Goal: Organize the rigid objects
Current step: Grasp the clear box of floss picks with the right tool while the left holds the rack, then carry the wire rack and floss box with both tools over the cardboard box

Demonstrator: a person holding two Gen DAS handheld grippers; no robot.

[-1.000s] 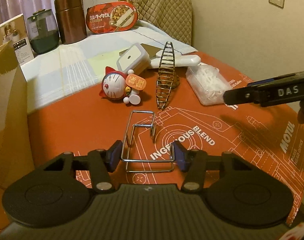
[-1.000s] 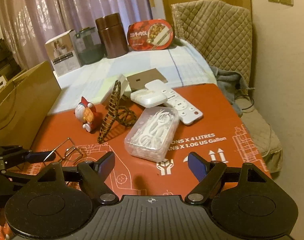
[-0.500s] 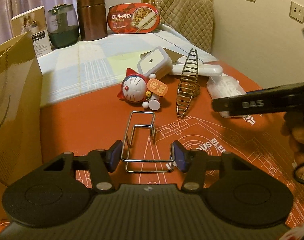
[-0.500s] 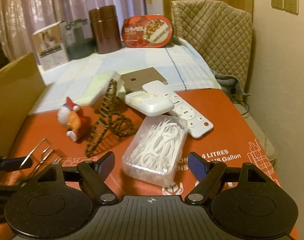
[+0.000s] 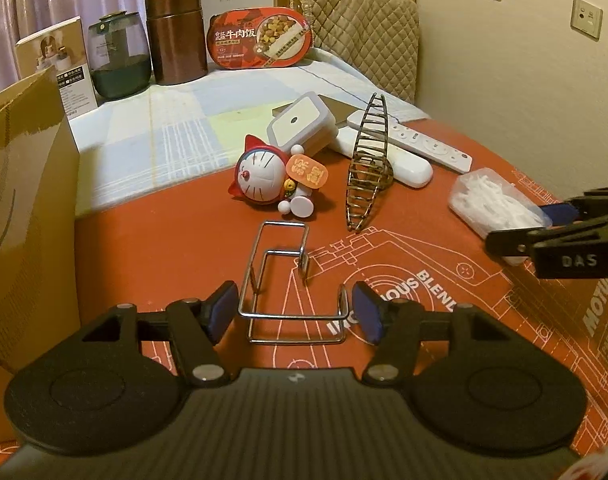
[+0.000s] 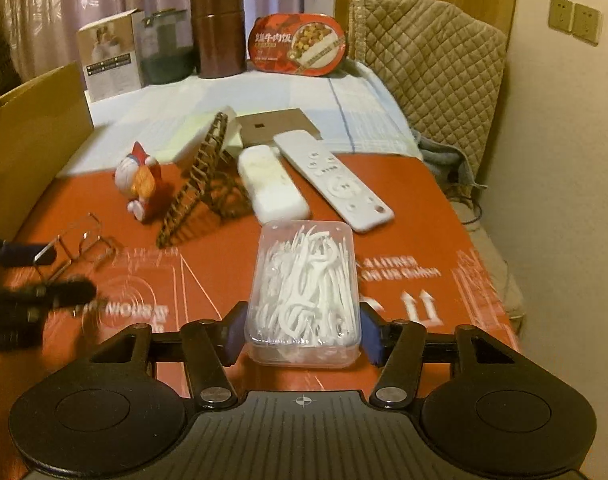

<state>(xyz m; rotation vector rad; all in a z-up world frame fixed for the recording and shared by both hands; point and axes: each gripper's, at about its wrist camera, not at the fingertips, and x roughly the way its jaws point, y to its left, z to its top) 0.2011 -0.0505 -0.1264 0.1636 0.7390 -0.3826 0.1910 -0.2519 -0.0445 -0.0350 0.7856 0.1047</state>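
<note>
Between my right gripper point(image 6: 302, 336) fingers sat the clear box of floss picks point(image 6: 304, 292), its near end squeezed in the gap; the jaws had just been closing and the blue pads looked to be against both its side walls, though I could not be sure how firmly. The box rested on the red mat point(image 6: 416, 216). My left gripper point(image 5: 295, 312) stood about half open, its jaws having just been widening, and the bent wire rack point(image 5: 287, 280) lay on the mat between the fingers with a sliver of space on each side, so nothing was clamped there. Just past the left fingertips, slightly to their left, lay the cat figurine point(image 5: 267, 180) on its side, and to its right the upright wire spiral stand point(image 5: 368, 160) leaned on its base. Beyond the right fingertips, straight ahead, lay a white oblong case point(image 6: 271, 184) and beside it, to the right, a white remote point(image 6: 336, 176). A small white square box point(image 5: 301, 122) sat tilted behind the figurine. Farther off on the pale checked cloth stood a brown canister point(image 5: 175, 34), a dark glass jar point(image 5: 117, 56) and a red meal tray point(image 5: 261, 38) propped on edge. A cardboard box point(image 5: 19, 208) rose to the left of the left fingers.
</note>
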